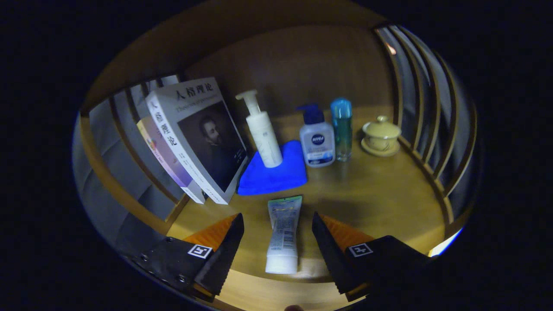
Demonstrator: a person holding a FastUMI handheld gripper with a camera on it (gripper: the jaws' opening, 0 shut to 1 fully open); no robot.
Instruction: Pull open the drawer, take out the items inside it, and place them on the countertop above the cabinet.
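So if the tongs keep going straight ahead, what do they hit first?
The open tongs already straddle the tube lying on the countertop; straight on, probably the blue cloth next.

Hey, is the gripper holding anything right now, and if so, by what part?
Nothing is held. The gripper is open, its fingers apart on either side of the tube, which lies on the countertop untouched.

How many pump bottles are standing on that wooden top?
2. A white pump bottle stands on the blue cloth; a clear one with a blue pump stands beside it. The gripper is open around the tube.
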